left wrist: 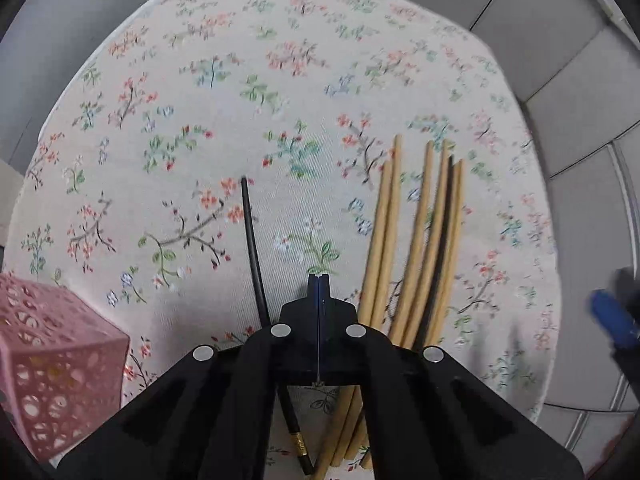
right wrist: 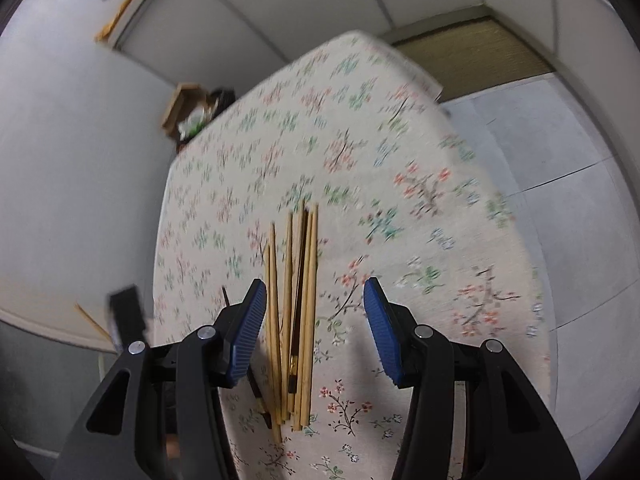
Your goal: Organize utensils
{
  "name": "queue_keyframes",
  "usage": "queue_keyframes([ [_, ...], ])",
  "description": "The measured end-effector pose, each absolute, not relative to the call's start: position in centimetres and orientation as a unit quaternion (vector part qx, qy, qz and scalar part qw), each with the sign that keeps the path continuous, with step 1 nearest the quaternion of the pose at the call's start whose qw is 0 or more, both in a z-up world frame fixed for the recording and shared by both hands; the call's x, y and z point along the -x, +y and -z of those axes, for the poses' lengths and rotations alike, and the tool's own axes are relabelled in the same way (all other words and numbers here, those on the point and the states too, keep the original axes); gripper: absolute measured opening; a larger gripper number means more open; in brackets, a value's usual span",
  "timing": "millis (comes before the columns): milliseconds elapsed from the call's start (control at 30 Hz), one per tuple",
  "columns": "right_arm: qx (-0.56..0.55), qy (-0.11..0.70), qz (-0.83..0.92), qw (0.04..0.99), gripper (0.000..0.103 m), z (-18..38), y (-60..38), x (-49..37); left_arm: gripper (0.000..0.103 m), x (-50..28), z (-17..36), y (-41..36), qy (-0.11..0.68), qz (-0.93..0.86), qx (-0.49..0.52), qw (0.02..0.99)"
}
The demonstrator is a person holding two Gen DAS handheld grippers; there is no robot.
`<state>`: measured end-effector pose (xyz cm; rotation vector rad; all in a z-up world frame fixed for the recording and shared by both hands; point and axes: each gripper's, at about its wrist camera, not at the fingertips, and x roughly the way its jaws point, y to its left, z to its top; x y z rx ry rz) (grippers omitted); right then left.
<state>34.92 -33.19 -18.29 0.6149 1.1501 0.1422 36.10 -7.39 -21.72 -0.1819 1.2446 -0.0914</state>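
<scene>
Left gripper [left wrist: 319, 280]: jaws pressed together, empty
Right gripper [right wrist: 315, 328]: jaws wide apart, over the sticks
Bamboo chopsticks [left wrist: 416, 240]: loose bundle on the floral tablecloth [left wrist: 240, 80]
Black chopstick [left wrist: 252, 248]: lying apart, left of the bundle
Pink basket [left wrist: 56, 364]: near-left table edge

Tan chopsticks [left wrist: 416, 240], pink basket [left wrist: 56, 364], floral cream tablecloth [left wrist: 240, 80].

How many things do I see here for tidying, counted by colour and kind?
Light wooden chopsticks: 5 (they overlap, so one more may be hidden)
Black chopsticks: 2
Pink basket: 1
Total: 8
</scene>
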Motion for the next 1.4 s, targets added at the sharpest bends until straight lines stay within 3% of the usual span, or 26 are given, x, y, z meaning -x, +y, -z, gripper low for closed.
queue_keyframes([
  [233, -0.257, 0.573, -0.086, 0.774, 0.037, 21.8, -29.7, -37.2, 0.000, -35.0, 17.2, -5.4, 0.533, 0.102, 0.106, 0.833],
  [433, -0.248, 0.580, -0.099, 0.769, 0.037, 22.5, -27.6, -38.2, 0.001, -36.0, 20.9, -5.1, 0.591, 0.044, 0.103, 0.799],
  [567, -0.238, 0.577, -0.115, 0.773, 0.034, 22.4, -26.4, -38.8, 0.019, -36.6, 22.3, -6.1, 0.604, 0.027, 0.076, 0.793],
  [667, -0.238, 0.575, -0.123, 0.773, 0.028, 22.5, -25.8, -39.4, 0.018, -37.1, 23.0, -6.5, 0.603, 0.022, 0.062, 0.795],
  [700, -0.238, 0.575, -0.126, 0.773, 0.026, 22.6, -25.6, -39.5, 0.006, -37.2, 23.0, -6.7, 0.595, 0.023, 0.049, 0.802],
  [733, -0.236, 0.575, -0.125, 0.773, 0.026, 22.6, -25.5, -39.7, 0.004, -37.3, 23.1, -6.9, 0.595, 0.032, 0.048, 0.802],
  [867, -0.222, 0.577, -0.130, 0.775, 0.021, 22.7, -25.0, -40.3, 0.004, -37.5, 22.8, -6.5, 0.587, 0.058, 0.081, 0.804],
  [1133, -0.177, 0.599, -0.105, 0.774, 0.020, 24.4, -24.0, -41.7, 0.004, -35.1, 16.4, -6.6, 0.510, 0.112, 0.075, 0.849],
  [1400, -0.144, 0.590, -0.081, 0.790, 0.007, 23.8, -23.5, -41.8, 0.004, -32.3, 10.1, -5.1, 0.431, 0.134, 0.077, 0.889],
])
